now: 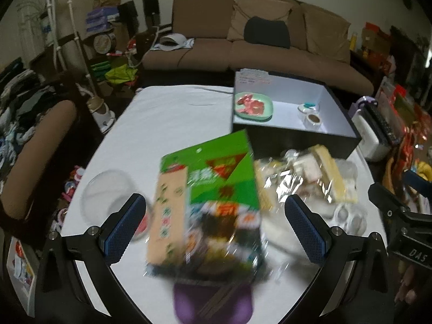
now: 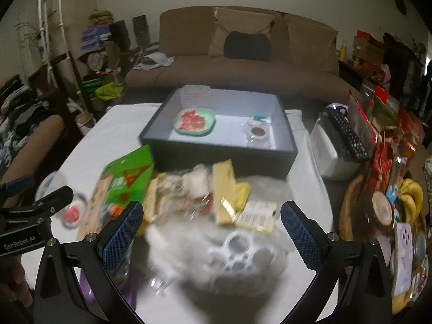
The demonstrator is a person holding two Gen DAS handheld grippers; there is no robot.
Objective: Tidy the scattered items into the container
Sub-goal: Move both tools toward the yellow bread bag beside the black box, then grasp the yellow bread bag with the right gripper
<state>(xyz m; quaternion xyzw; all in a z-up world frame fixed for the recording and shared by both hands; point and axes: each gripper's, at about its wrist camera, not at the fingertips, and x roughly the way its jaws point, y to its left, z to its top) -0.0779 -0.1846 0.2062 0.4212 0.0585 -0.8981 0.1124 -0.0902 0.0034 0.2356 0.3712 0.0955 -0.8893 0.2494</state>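
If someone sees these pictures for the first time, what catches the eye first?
The bright green snack packet stands out, lying on the white table between the open fingers of the left hand-held gripper. Behind it sits the dark box, holding a green plate of red pieces.

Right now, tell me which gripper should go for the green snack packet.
Left. The left gripper is open with the green snack packet lying directly between its fingers. The right gripper is open over the clear plastic bag, with the packet off to its left.
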